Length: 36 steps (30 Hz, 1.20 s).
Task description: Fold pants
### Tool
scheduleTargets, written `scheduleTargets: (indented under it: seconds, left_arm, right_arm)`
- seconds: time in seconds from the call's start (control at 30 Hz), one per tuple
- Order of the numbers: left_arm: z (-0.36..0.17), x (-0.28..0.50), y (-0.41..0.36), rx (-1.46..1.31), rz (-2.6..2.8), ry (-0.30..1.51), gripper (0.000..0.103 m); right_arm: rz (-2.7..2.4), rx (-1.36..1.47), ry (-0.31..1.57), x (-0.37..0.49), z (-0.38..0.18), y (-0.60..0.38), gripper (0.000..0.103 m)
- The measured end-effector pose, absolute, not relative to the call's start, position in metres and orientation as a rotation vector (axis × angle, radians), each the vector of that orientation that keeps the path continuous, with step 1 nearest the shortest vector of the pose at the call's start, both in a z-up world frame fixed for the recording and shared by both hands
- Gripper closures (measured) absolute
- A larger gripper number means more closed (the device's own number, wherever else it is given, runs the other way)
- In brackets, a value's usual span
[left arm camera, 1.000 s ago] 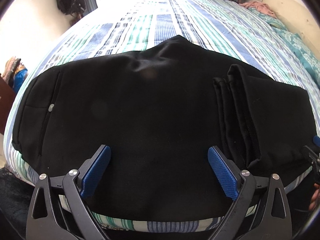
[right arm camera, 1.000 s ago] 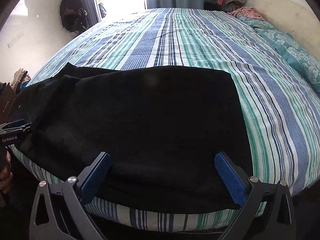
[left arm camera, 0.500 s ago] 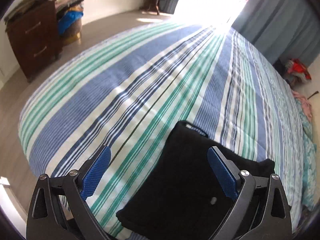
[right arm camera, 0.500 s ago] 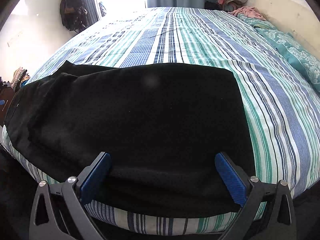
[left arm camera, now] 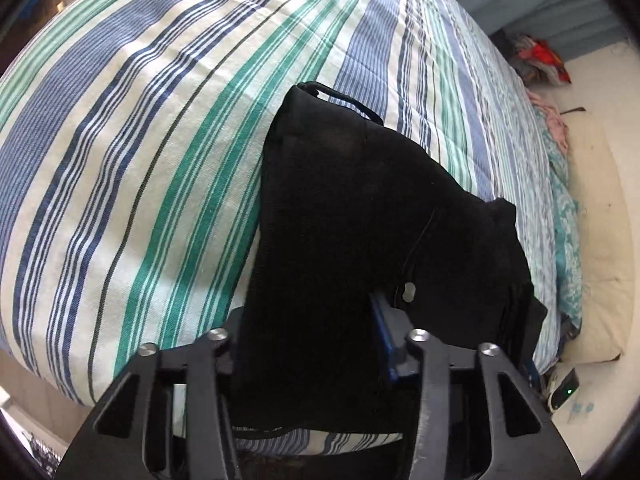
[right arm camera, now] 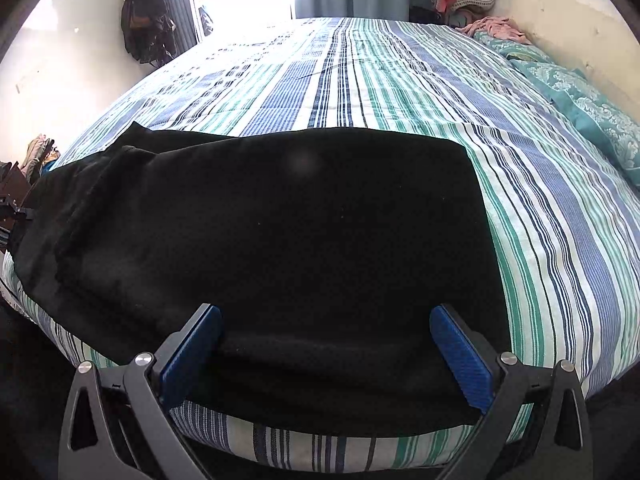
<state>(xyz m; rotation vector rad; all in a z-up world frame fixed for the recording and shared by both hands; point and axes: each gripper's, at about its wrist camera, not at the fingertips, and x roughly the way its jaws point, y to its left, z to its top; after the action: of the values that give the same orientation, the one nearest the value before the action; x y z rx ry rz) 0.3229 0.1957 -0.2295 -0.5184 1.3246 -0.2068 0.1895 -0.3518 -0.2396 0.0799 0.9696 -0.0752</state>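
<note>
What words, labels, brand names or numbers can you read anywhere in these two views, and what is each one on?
No readable text in either view.
black pants: no tag or label shows; the small pale button is unmarked.
striped bedspread: pattern only.
small device with a green light beside the bed: any marking is too small to read.

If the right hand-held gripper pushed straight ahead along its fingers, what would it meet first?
Most likely the black pants: the right hand-held gripper hangs open over their near edge on the striped bed, nothing between. How high it hangs above them is unclear.
</note>
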Motion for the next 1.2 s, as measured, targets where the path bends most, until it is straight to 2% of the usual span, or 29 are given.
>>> scheduleTargets:
  seconds: [0.1,0.3,0.5,0.6,0.77,0.83,0.87,0.9,0.93,1.0,1.07,1.13,1.2]
  left_arm:
    - [-0.211,0.319,0.190,-0.515,-0.175,1.302,0.081]
    - [-0.145,0.310,0.145,-0.524,-0.218,1.212,0.085]
    - [-0.092,0.301,0.037,-0.469,-0.392,1.170,0.086]
    - [-0.091,0.295,-0.025,-0.361,-0.436,1.160,0.086]
    - [-0.136,0.288,-0.136,-0.108,-0.434,1.190,0.085]
    - [-0.163,0.286,-0.167,-0.021,-0.430,1.221,0.079]
    - [-0.177,0.289,-0.178,-0.005,-0.442,1.251,0.073]
    - [-0.189,0.289,-0.185,0.002,-0.460,1.293,0.060]
    - [-0.195,0.289,-0.191,-0.004,-0.483,1.316,0.056]
    - [-0.185,0.285,-0.192,-0.024,-0.537,1.304,0.047]
    - [-0.162,0.281,-0.182,-0.121,-0.656,1.293,0.044]
    - [-0.135,0.275,-0.165,-0.180,-0.705,1.235,0.036]
    - [-0.109,0.273,-0.133,-0.188,-0.646,1.134,0.021]
  right_arm:
    - [-0.075,0.079,0.970,0.189,-0.240,-0.352,0.000]
    - [-0.074,0.081,0.970,0.189,-0.240,-0.352,0.000]
    - [-0.072,0.082,0.977,0.190,-0.239,-0.351,0.000]
    - [-0.072,0.082,0.979,0.191,-0.238,-0.351,0.000]
    - [-0.077,0.086,0.969,0.189,-0.240,-0.351,0.000]
    - [-0.080,0.089,0.965,0.189,-0.241,-0.352,0.000]
    - [-0.080,0.089,0.963,0.188,-0.241,-0.352,0.000]
    - [-0.078,0.090,0.962,0.188,-0.241,-0.352,0.000]
    - [-0.074,0.091,0.960,0.187,-0.241,-0.353,0.000]
    - [-0.067,0.085,0.951,0.185,-0.242,-0.354,0.000]
    - [-0.056,0.086,0.937,0.182,-0.242,-0.355,0.000]
    - [-0.046,0.087,0.932,0.181,-0.241,-0.356,0.000]
    - [-0.035,0.087,0.932,0.181,-0.241,-0.357,0.000]
